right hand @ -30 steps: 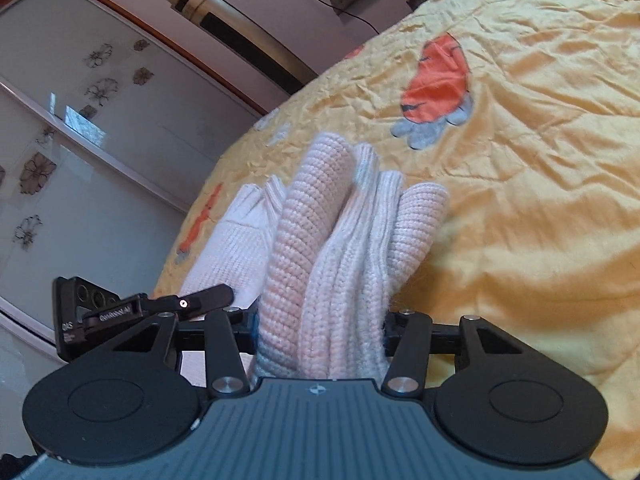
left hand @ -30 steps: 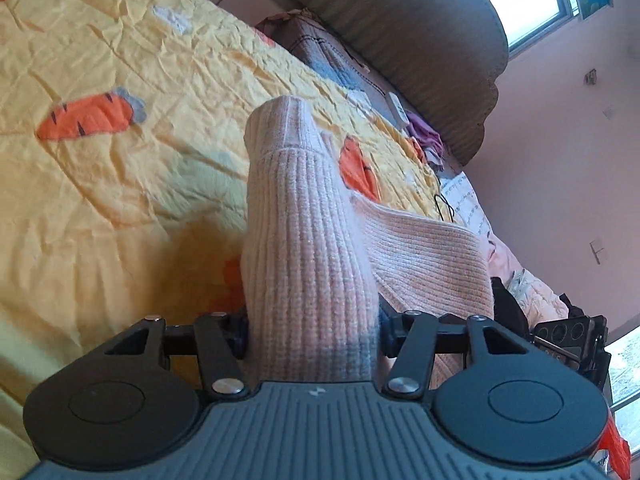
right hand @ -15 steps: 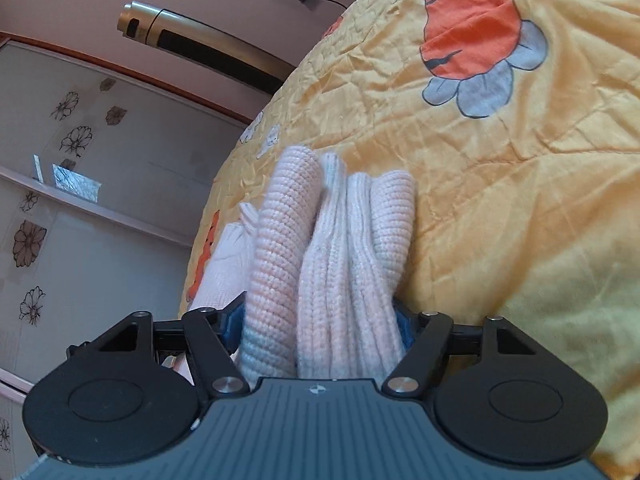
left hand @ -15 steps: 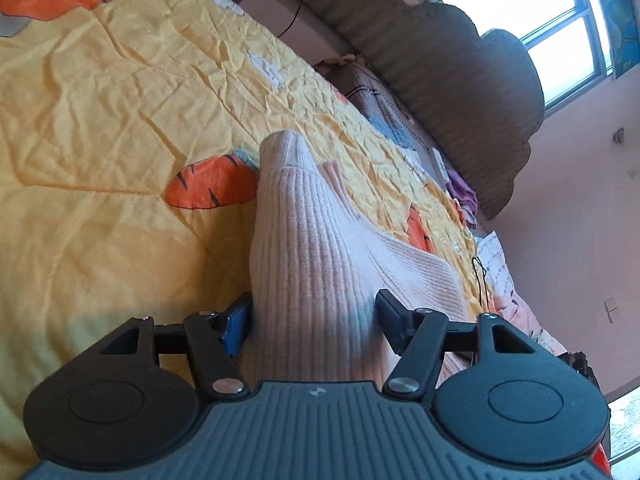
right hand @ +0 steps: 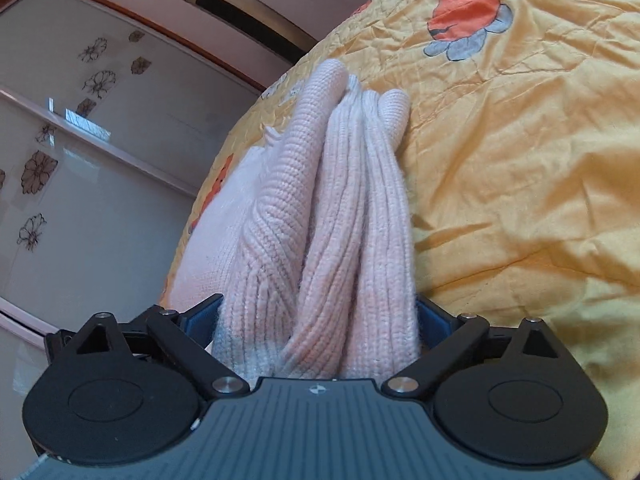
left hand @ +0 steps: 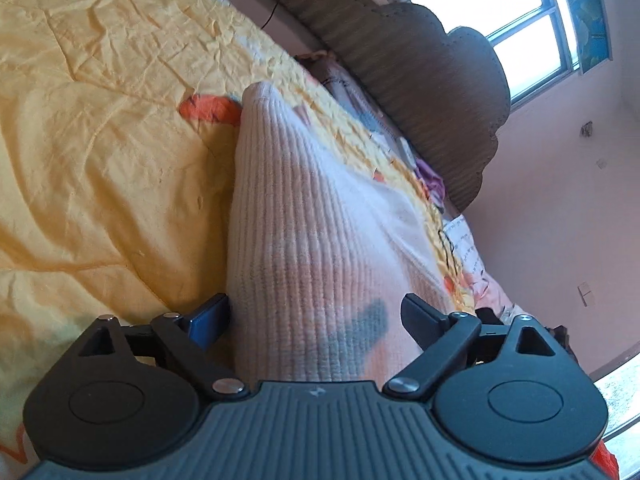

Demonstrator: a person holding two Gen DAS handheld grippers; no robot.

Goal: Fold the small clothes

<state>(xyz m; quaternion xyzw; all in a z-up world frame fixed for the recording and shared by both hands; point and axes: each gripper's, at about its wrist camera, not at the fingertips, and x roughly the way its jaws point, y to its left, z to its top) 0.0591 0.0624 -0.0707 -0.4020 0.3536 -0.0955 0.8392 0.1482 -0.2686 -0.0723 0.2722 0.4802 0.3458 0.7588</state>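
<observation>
Behind the sweater (left hand: 320, 240), a headboard (left hand: 420, 92) backs the bedspread (left hand: 100, 180).

Daylight enters through the overexposed window (left hand: 532, 36). Shadows are soft. Both views show strong fisheye bending and slight blur.

Pale pink rib-knit sweater (left hand: 316, 240), bunched lengthwise w/ several thick folds (right hand: 340, 216), lying on yellow bedspread (left hand: 100, 160); folded end pointing approx 12 o'clock, broader flat part spreading toward 9.

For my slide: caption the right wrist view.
Right gripper clamps bunched pink knit above the yellow quilt.
</observation>
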